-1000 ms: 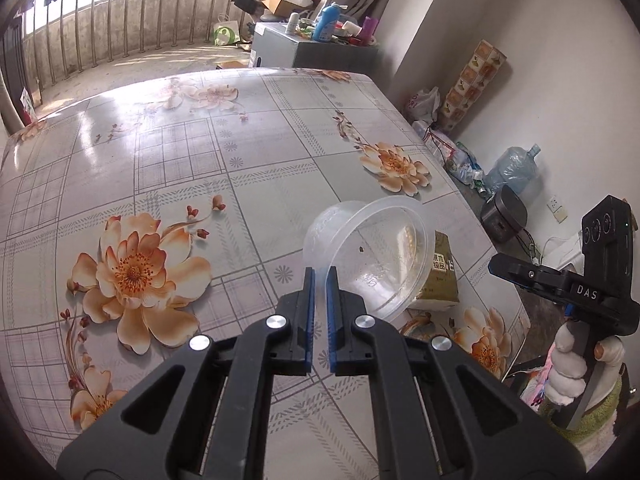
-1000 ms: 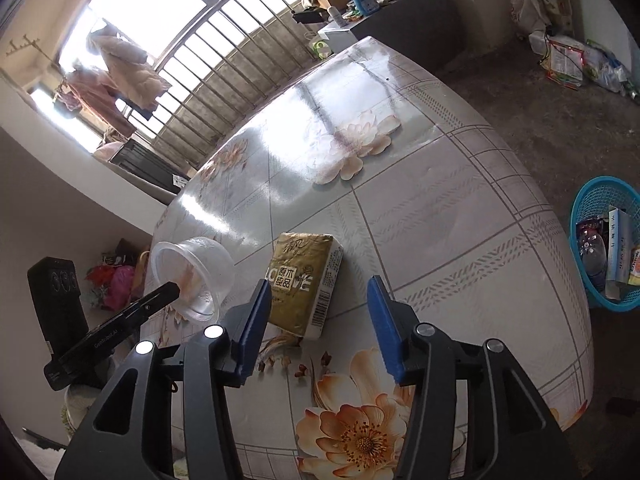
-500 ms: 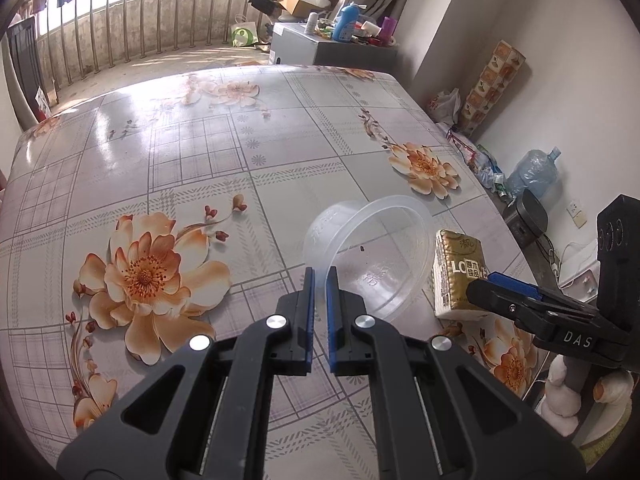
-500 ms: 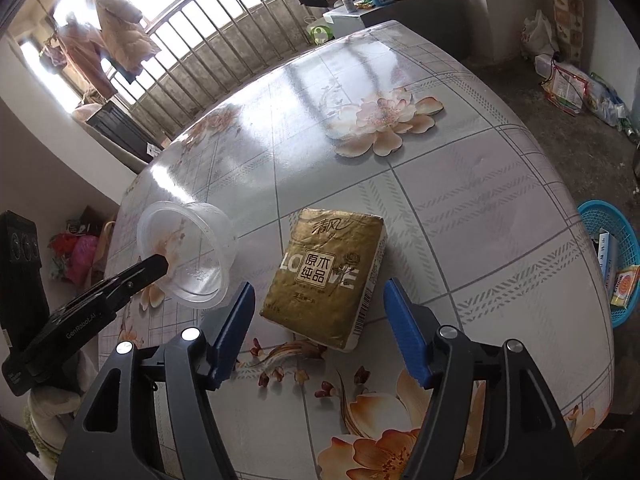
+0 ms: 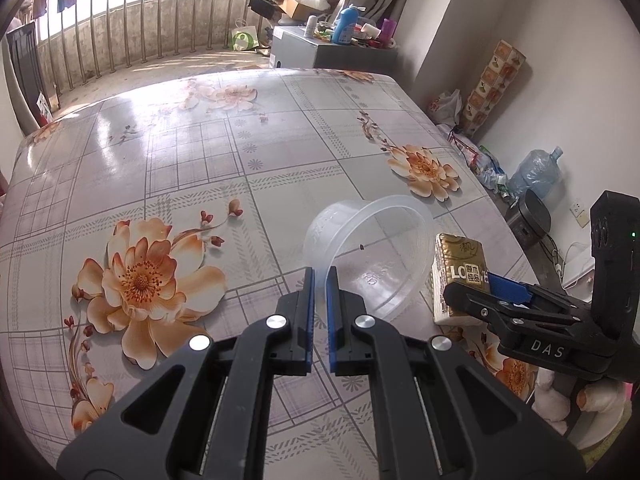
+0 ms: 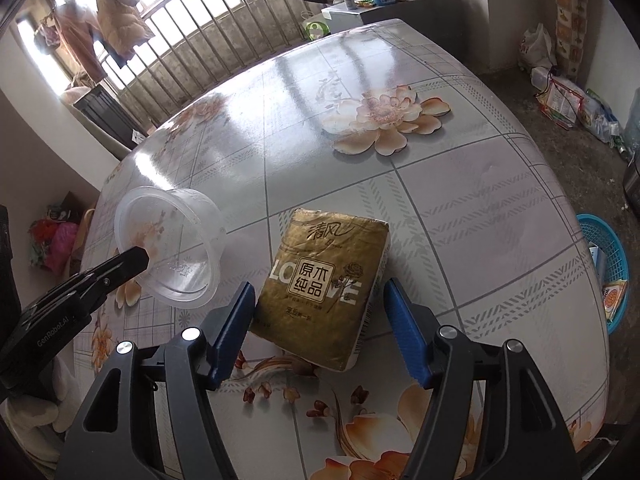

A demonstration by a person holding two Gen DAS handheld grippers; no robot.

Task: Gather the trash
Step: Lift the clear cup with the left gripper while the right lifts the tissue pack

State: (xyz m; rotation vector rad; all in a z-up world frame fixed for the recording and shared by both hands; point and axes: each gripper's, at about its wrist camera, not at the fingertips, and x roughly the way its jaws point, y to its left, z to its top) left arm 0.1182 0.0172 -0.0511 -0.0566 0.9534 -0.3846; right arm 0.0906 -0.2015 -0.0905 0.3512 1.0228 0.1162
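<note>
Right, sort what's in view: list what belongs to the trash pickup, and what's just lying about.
Job:
clear plastic tub, pinched by its rim in the left gripper
gold tissue pack, between the open right gripper's fingers
blue basket on the floor

Lying about:
water jug
blue bottle
white bag

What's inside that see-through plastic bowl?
Nothing much: the clear bowl looks empty, apart from a tiny dark speck on its wall. You see the flowered tablecloth through it. The left gripper, pinching the rim, hides a little of the inside.
</note>
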